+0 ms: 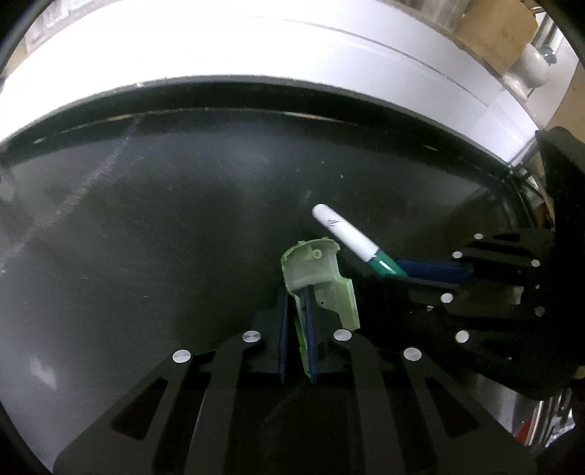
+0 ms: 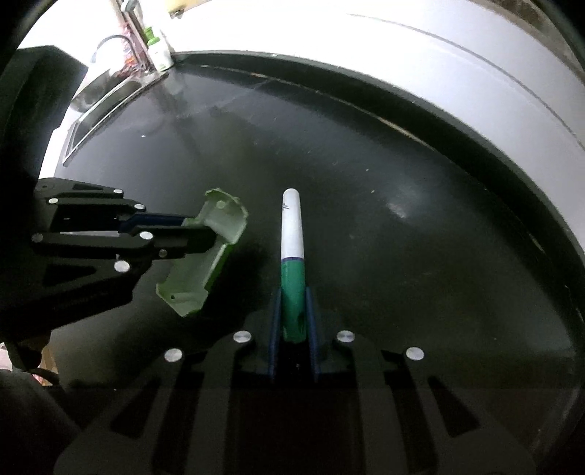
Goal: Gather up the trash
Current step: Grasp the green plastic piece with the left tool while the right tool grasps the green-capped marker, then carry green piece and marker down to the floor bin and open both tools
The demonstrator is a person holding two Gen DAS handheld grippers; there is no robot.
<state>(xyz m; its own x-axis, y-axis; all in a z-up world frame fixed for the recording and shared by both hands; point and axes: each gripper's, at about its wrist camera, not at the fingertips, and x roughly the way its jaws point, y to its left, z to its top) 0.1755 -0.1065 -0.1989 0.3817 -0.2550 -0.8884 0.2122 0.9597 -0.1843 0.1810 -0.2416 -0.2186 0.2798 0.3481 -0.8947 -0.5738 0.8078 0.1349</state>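
My left gripper [image 1: 294,292] is shut on a pale green broken plastic shell [image 1: 318,277], gripping one of its walls, above a black counter. From the right wrist view the left gripper [image 2: 190,228] comes in from the left with the shell [image 2: 204,255] hanging from it. My right gripper [image 2: 292,292] is shut on the green cap end of a white marker [image 2: 291,234], which points forward. In the left wrist view the marker [image 1: 347,237] sticks out of the right gripper [image 1: 402,272] on the right.
The black counter [image 1: 164,219] runs to a white wall [image 1: 256,47] behind. A steel sink [image 2: 106,95] with a tap and a green-capped bottle [image 2: 157,47] lies at the far left. Cardboard boxes [image 1: 493,33] stand at the far right.
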